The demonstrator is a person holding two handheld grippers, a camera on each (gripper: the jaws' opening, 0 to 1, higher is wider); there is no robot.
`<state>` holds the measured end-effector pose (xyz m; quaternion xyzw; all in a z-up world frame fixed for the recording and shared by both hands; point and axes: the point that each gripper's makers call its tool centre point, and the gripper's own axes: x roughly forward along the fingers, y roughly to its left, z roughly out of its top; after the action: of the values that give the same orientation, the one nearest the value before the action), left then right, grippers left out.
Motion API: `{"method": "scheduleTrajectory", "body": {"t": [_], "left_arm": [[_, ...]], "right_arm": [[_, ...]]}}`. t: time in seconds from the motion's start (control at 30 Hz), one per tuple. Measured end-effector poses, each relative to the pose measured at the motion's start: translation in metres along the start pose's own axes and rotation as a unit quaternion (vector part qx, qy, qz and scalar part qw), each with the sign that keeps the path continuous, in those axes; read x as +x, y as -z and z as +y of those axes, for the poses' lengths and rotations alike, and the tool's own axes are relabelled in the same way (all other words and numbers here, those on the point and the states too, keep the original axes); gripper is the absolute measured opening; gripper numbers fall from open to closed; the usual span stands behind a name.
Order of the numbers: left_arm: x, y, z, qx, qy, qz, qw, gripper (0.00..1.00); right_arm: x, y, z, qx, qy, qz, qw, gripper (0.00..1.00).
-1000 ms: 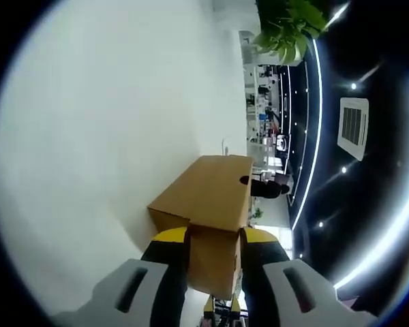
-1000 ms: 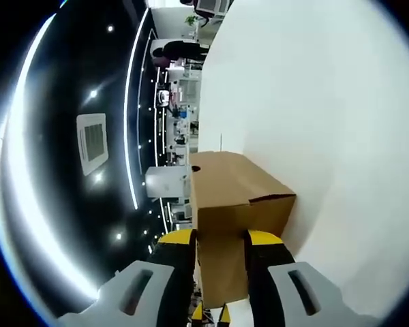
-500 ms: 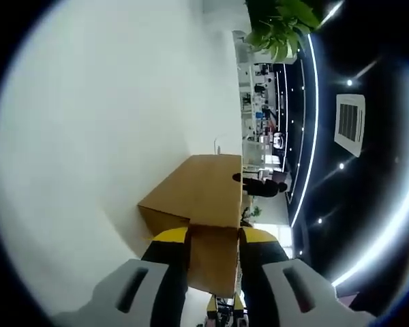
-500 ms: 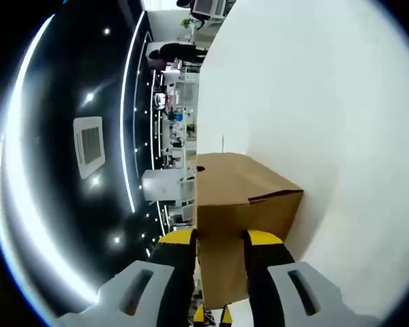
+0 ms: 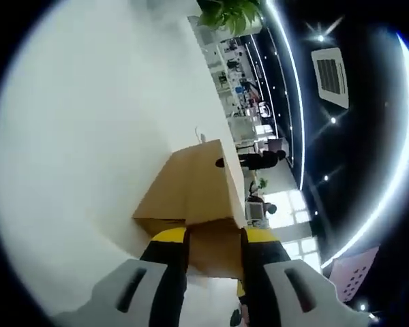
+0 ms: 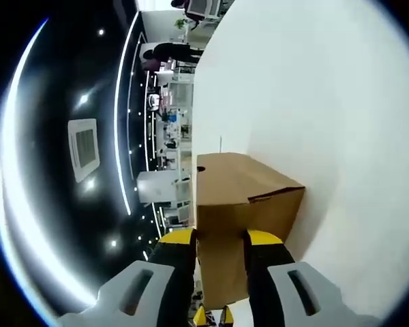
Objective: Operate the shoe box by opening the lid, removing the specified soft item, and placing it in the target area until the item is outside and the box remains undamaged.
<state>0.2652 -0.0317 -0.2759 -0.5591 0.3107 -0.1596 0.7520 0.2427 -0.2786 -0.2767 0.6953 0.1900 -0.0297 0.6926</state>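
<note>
A brown cardboard shoe box [image 5: 191,184] lies on the white table [image 5: 88,136], with a small round hole in its far end. Both views are rolled sideways. My left gripper [image 5: 215,245] is shut on a cardboard panel at the box's near end, a yellow-tipped finger on each side of it. From the opposite side, the same box [image 6: 242,194] appears in the right gripper view, where my right gripper [image 6: 220,252] is shut on a near panel in the same way. The box's inside and any soft item are hidden.
The white table [image 6: 313,122] spreads wide beside the box. Behind it are a potted plant [image 5: 228,13], shelves, a standing person [image 5: 259,160], and a dark ceiling with light strips and an air vent [image 6: 82,143].
The left gripper view has tilted, so the room and ceiling have swung round behind the box. The right gripper view is almost unchanged. Both grippers keep their hold on the box.
</note>
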Motion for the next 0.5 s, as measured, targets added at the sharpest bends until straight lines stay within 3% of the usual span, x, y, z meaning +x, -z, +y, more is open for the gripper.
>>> {"method": "scheduleTrajectory", "body": {"t": [0.2,0.3,0.4,0.43,0.5], "left_arm": [[-0.002,0.001,-0.006,0.026,0.0,0.007,0.9996,0.3],[-0.004,0.002,-0.002,0.081,-0.005,0.022,0.9965,0.27],[-0.01,0.008,-0.003,0.158,-0.011,0.046,0.9863,0.27],[-0.013,0.013,-0.004,0.202,-0.005,0.063,0.9773,0.25],[-0.015,0.007,-0.007,0.252,-0.003,0.044,0.9667,0.21]], "right_arm": [[0.0,-0.001,0.001,0.001,0.001,0.004,1.0,0.26],[0.0,-0.001,0.002,0.002,0.002,0.004,1.0,0.26],[0.0,0.0,0.003,-0.004,0.002,0.003,1.0,0.26],[-0.001,0.0,0.003,-0.007,0.004,0.003,1.0,0.26],[0.0,0.0,0.001,-0.009,0.004,0.005,0.9999,0.26]]}}
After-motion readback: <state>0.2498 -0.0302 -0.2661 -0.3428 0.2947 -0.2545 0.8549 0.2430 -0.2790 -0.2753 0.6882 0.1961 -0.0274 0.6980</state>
